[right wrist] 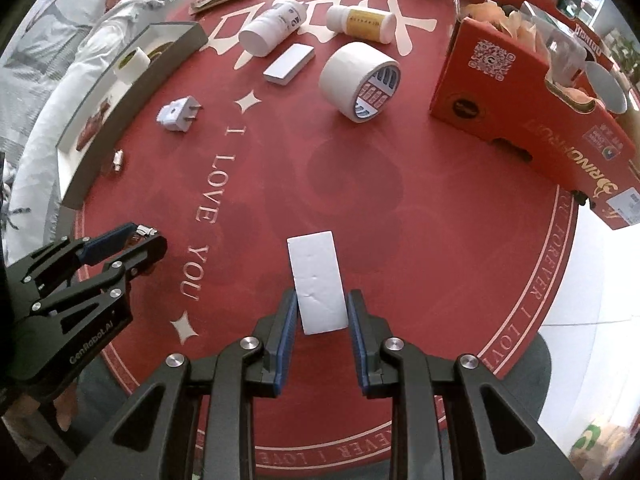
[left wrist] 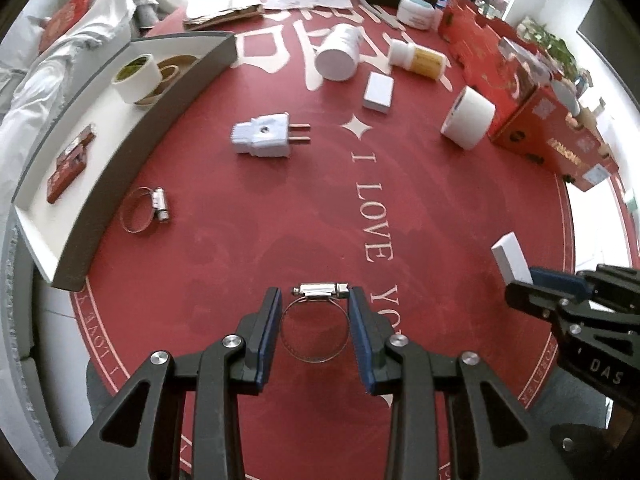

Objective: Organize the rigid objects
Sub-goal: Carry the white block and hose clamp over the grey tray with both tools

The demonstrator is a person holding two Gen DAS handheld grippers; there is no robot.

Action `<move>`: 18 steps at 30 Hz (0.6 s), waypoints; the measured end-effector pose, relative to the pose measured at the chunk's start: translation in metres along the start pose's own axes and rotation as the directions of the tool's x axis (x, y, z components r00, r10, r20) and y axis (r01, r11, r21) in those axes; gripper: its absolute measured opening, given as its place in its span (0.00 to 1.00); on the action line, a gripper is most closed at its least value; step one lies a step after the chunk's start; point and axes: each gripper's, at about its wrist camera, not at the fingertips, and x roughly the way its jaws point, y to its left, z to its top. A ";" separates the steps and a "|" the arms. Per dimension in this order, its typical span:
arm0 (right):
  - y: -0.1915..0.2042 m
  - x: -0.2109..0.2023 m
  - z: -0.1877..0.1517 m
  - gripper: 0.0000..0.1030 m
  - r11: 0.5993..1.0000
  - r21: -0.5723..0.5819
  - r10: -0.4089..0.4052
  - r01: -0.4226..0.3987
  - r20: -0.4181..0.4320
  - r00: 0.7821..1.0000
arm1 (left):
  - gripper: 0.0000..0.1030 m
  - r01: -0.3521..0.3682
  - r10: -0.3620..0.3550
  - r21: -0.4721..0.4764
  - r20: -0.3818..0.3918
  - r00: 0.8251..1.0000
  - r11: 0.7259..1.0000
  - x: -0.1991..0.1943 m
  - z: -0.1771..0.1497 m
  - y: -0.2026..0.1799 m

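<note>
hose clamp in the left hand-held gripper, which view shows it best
The left wrist view: the hose clamp sits centred between that gripper's pads, ring and screw housing clear. The right wrist view shows only a metal glint at those fingertips.

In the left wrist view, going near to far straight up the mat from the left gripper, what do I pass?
Left gripper shut on a hose clamp → white plug → small white box → big white bottle → round white jar at the far edge.
</note>
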 end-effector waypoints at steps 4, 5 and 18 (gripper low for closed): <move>0.006 -0.003 0.003 0.26 1.000 0.016 0.023 -0.023 0.001 1.000 | 0.35 -0.007 0.008 -0.012 0.026 1.000 1.000 -0.012 -0.001 0.005; 0.004 -0.003 0.003 0.26 0.999 0.023 0.032 -0.033 0.002 0.999 | 0.35 -0.006 0.007 -0.015 0.030 1.000 1.000 -0.013 0.001 0.005; 0.040 0.002 -0.002 0.26 0.995 0.028 0.090 -0.091 0.033 0.995 | 0.35 -0.018 0.029 -0.107 0.100 0.995 0.994 -0.050 0.020 0.025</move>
